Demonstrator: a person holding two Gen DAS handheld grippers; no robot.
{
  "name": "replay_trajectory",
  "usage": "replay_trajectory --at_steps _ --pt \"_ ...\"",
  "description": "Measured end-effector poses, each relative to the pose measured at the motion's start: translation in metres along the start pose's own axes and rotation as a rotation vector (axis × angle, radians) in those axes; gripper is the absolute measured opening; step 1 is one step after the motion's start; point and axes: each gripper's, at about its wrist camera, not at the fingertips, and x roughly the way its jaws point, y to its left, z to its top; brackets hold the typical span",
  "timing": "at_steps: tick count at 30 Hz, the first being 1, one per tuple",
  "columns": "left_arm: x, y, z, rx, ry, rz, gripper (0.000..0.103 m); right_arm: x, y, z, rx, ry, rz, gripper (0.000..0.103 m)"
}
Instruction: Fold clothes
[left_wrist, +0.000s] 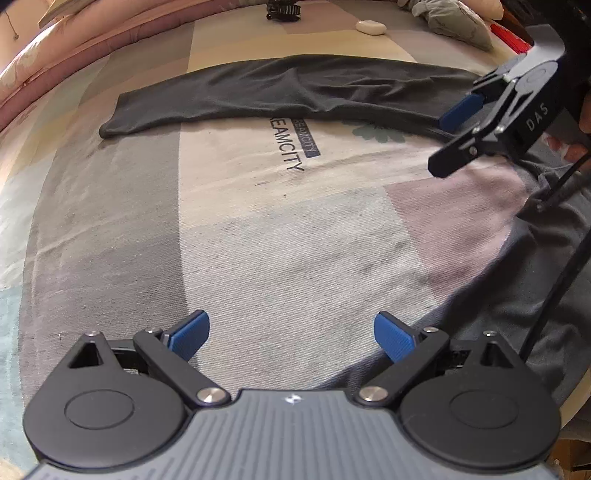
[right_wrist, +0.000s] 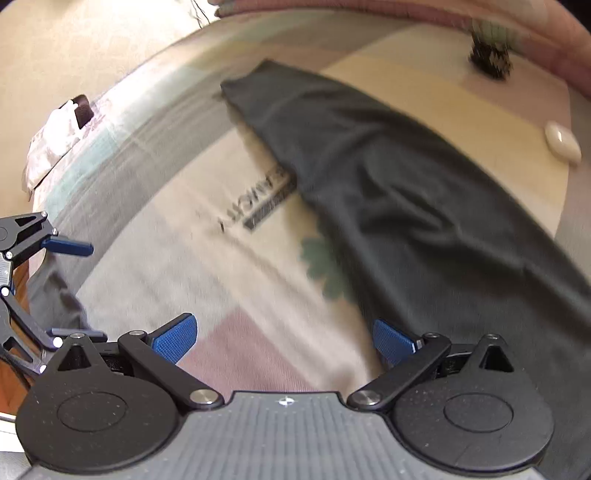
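Dark garment (left_wrist: 280, 92) lies as a long folded strip across the far side of the bedsheet (left_wrist: 295, 240), approx. one fold done, more left; left gripper (left_wrist: 291, 334) & right gripper (right_wrist: 282, 341) both spread apart, empty, near the sheet's front edge.

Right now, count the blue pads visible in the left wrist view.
3: two on the left claw at the bottom, one on the right claw at upper right. Its other pad is hidden.
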Motion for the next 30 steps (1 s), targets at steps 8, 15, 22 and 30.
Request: replay_trajectory --at_steps 8,15,22,30 --pt "0.002 0.029 -0.004 -0.034 0.002 0.015 0.095 0.043 0.007 0.028 0.016 0.047 0.018 0.103" --pt "0.001 0.051 -0.007 -0.068 0.014 0.049 0.095 0.036 0.007 0.045 -0.021 -0.005 0.007 0.103" --pt "0.003 0.056 -0.006 -0.087 0.021 0.053 0.096 0.049 0.007 0.063 -0.008 -0.028 0.077 0.103" --pt "0.007 0.07 0.005 -0.086 0.019 0.084 0.096 0.015 -0.029 0.039 0.034 -0.054 -0.175 0.103"
